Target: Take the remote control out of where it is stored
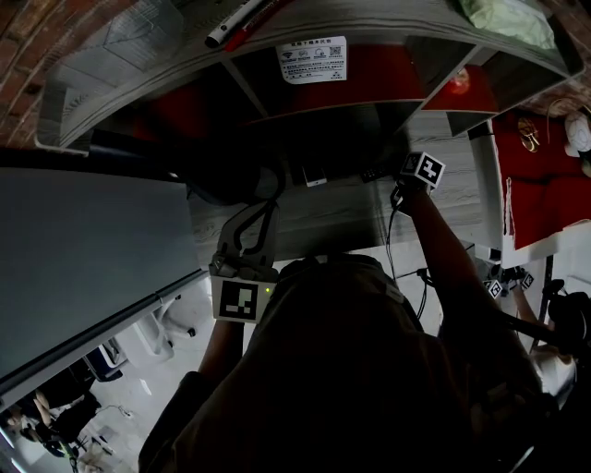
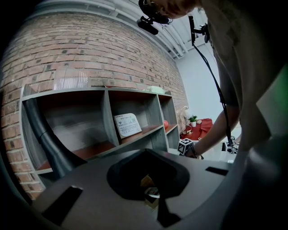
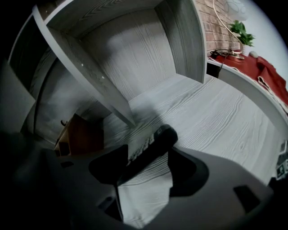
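Shelf [image 2: 106,117]: a card [image 2: 128,125] leans in the middle bay and a red round thing [image 2: 166,123] sits in the bay to its right; only the right gripper view shows a brown box [image 3: 77,137] in a low bay beyond a divider. Remote [image 3: 152,144] lies out on the desk [image 3: 216,117] just before the bays, slantwise between the right gripper's [image 3: 150,155] parted jaws, not pinched. Left gripper [image 2: 153,196] jaws are drawn to a slit, nothing visibly held; only the head view shows a pen [image 1: 233,25] on the shelf top.
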`<state>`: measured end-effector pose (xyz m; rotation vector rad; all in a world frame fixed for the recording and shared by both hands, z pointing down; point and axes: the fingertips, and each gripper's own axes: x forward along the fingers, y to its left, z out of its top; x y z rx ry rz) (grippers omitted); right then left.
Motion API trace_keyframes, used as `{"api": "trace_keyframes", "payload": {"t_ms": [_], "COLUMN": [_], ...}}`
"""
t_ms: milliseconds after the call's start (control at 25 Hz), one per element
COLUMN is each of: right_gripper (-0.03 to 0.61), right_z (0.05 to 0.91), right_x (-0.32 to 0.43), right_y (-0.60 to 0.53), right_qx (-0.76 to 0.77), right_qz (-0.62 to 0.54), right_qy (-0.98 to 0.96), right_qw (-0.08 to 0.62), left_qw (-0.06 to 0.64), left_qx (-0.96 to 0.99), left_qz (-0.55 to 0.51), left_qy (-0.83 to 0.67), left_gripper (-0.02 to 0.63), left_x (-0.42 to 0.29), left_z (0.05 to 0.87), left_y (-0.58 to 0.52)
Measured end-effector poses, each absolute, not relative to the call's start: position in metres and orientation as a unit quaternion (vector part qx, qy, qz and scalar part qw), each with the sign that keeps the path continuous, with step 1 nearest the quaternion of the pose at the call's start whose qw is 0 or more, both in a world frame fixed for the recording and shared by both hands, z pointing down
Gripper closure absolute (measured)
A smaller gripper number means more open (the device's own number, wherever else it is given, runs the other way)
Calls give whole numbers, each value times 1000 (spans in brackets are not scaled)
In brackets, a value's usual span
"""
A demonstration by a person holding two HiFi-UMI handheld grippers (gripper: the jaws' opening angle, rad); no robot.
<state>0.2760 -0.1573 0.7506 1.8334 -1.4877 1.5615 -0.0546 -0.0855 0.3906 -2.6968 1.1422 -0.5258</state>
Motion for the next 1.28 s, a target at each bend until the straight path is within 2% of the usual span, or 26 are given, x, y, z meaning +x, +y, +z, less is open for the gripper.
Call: {"api": "trace_keyframes", "payload": {"t_ms": [120,360,560,1040,1280], "right_gripper": [307,276,275,275,275], "right_z": [753,748,746,746,725], "right_x": [280,275,278,277,273], "right_y": [-154,-162,-159,-157,-163], "right_qx": [644,647,653,651,650], "right_qz": [528,527,514,518,479], "right_qy": [-519,-532,-530,-529,-562], "right_qw": [194,146,170,166,181], "left_qw": [82,84,83,76,74], "left_qx": [-904,-906,-907,-909,-911], "left_qz": [-174,-178,-178,-169,-164], "left_qy": [381,375,374,372,372], "left_gripper": [603,603,603,603,603], "left_x": [-53,-52,-53,-54,-54], "left_z": [391,392,393,393,395], "left_y": [-84,-81,-81,-81,-82]}}
